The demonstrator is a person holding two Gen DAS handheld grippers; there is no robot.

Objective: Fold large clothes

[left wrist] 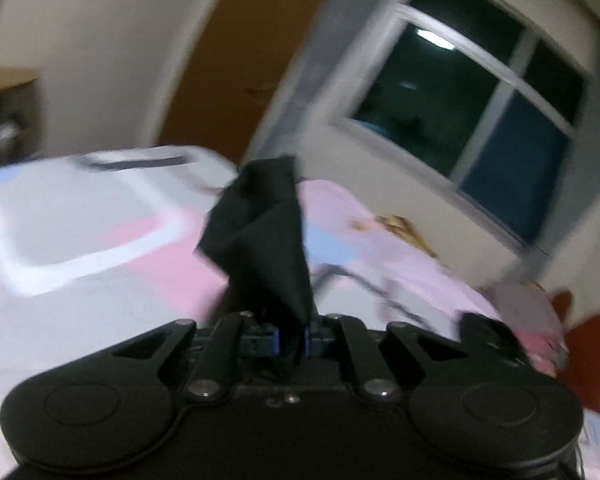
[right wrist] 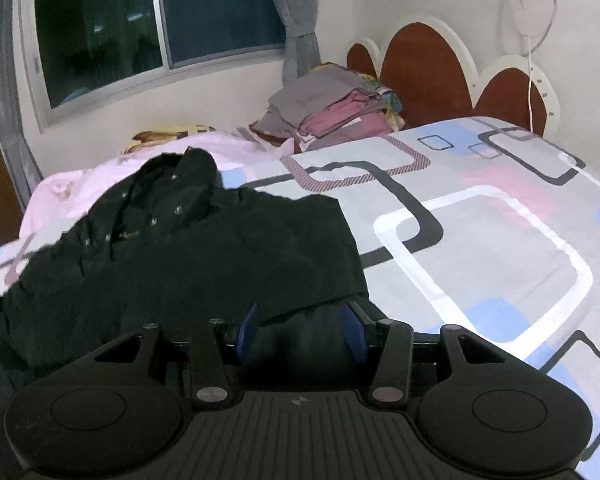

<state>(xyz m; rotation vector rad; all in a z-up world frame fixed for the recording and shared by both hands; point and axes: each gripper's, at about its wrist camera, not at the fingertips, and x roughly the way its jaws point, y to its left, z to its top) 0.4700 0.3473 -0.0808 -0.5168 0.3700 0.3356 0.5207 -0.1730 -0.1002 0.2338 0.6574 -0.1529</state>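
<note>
One black shirt [right wrist: 188, 248] lies spread on the bed [right wrist: 480, 240], on the left part of the bedsheet w/ its collar and button row toward the far side. Its near hem reaches the right gripper [right wrist: 300, 334]. That gripper's jaws stand partway apart, blue pads either side of dark cloth at the hem; can't tell if the pads press on it or just sit around it.

The left gripper [left wrist: 290, 340] has its jaws nearly together, pinched on a fold of the same black shirt [left wrist: 264, 236], which stands up in a bunched peak above the jaws, lifted off the bed. The left view is badly smeared, so edges of the cloth and bedsheet pattern are hard to read.

Other things, counted: one pile of folded clothes [right wrist: 332, 108] (grey on top, pink below, exact no. of pieces unclear) at the far side by the headboard [right wrist: 432, 68]; one pale pink blanket [right wrist: 100, 176] bunched far left behind the shirt; one window [right wrist: 140, 28] w/ dark panes, two grey curtains, the left one cut off by the frame edge; one brown door [left wrist: 236, 56] seen only in the left view. A yellowish item [right wrist: 168, 134] peeks out behind the blanket, mostly hidden. Shirt's left sleeve runs out of the right view at the near left.
</note>
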